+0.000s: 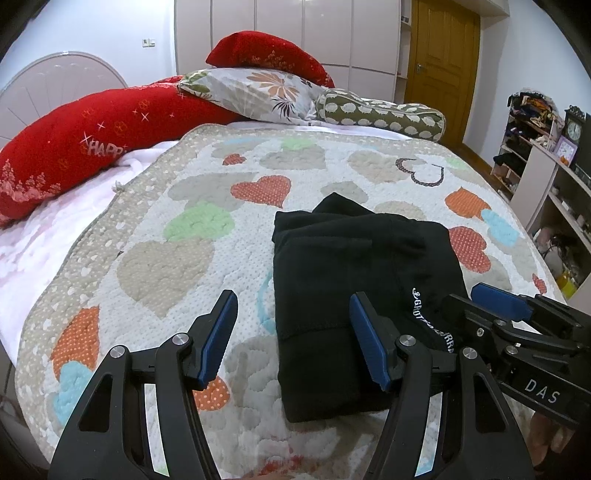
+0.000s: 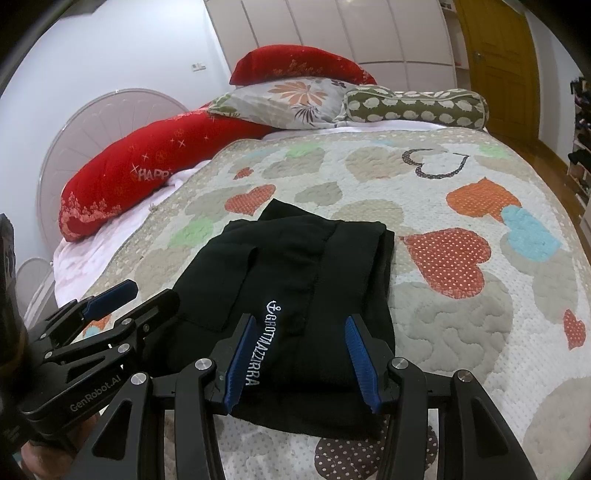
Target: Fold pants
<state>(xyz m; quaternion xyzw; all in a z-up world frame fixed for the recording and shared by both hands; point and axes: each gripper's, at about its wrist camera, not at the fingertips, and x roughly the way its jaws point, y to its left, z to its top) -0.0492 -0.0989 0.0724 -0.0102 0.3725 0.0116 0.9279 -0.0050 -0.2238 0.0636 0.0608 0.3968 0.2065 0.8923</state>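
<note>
Bedroom: my view over a heart-print quilt (image 1: 173,266).
Left gripper (image 1: 293,336): fingers wide, empty, at the pants' near-left edge.
Right gripper (image 2: 299,354): fingers wide, empty, over the near end.
Pants (image 2: 295,273): black, folded on the quilt.
Far: pillows (image 1: 255,88).

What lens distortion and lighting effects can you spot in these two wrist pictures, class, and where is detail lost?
Left wrist view: fisheye bends the quilt into a dome, corners go black, and the black pants swallow fold detail. Right wrist view: the wardrobe doors curve, light is soft and even with faint shadows, the embroidered lettering reads sharply, and the left claw near the edge is stretched.
</note>
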